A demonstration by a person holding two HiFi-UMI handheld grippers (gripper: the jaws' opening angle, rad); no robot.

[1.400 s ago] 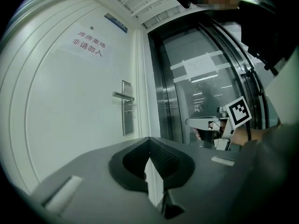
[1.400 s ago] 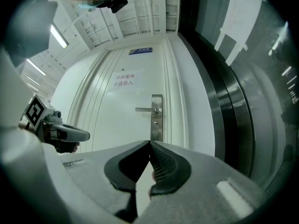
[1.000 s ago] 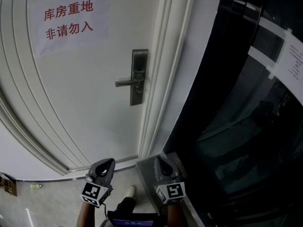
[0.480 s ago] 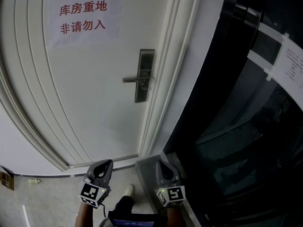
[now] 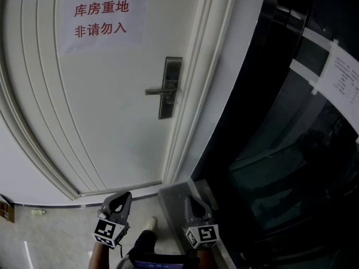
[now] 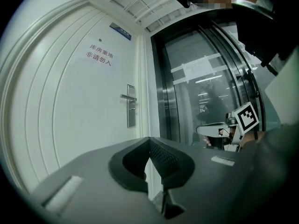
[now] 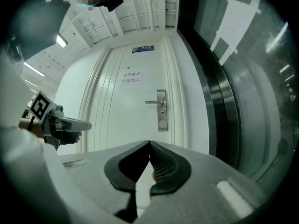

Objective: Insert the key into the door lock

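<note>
Lower now, grey left gripper [image 5: 126,195] and right gripper [image 5: 189,198], jaws together, show no key; reaching the steel lock plate [image 5: 169,87] could be futile.

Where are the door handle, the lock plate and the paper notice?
door handle [image 5: 158,91], head view, middle of the lever.
lock plate [image 5: 166,109], head view, lower part below the lever.
paper notice [image 5: 102,20], head view, its middle.

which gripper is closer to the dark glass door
Right. The right gripper is low beside the glass door; the left gripper is farther left, facing the white door.
</note>
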